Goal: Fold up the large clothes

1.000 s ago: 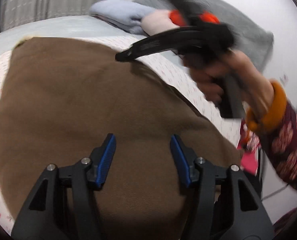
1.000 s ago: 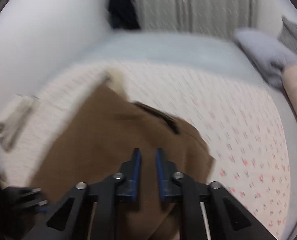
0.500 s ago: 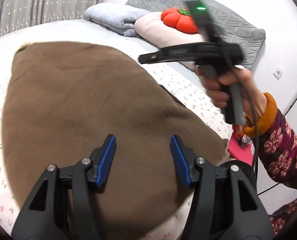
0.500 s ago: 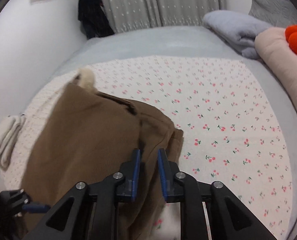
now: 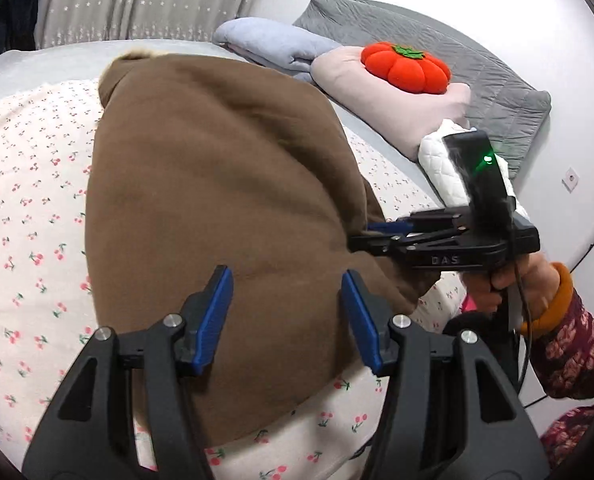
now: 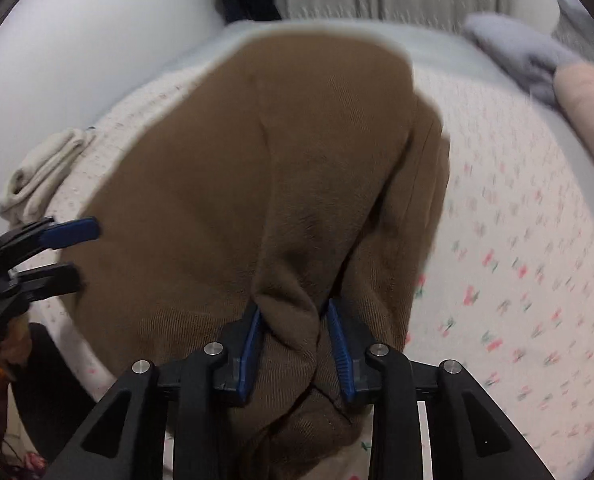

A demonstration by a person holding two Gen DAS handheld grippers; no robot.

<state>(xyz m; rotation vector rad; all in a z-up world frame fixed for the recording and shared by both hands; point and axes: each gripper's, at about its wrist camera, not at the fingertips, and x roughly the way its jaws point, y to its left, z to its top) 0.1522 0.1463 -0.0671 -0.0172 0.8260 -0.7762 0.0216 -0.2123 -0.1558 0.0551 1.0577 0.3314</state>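
A large brown garment (image 5: pixel 217 200) lies spread over a white bedsheet printed with small red cherries (image 5: pixel 29 216), and it fills the middle of both views. In the left wrist view its far end, with a pale fluffy trim, reaches toward the upper left of the frame, while its near edge curves along the bottom.

The left gripper (image 5: pixel 285 312) hovers over the near part of the garment at the bottom centre of the frame. Its blue-padded fingers stand well apart, with only flat cloth showing below them and nothing pinched between.

The right gripper (image 6: pixel 295 340) sits at the bottom centre of its own view. Its fingers have just been opening, and a bunched fold of the brown cloth stands up between the two blue pads. The cloth fills the gap and looks to touch both pads, but whether they press on it cannot be told. In the left wrist view the same gripper (image 5: pixel 371 232) comes in from the right side of the frame, its tips at the garment's right edge, held by a hand (image 5: pixel 509 288) in a floral sleeve with an orange cuff.

In the upper right of the left wrist view, a red pumpkin-shaped cushion (image 5: pixel 405 68) rests on a pale pink pillow (image 5: pixel 377 104), with a folded lilac blanket (image 5: pixel 273 44) just beside it and a grey quilted pillow (image 5: pixel 477 64) behind. Grey curtains (image 5: pixel 137 0) hang along the top.
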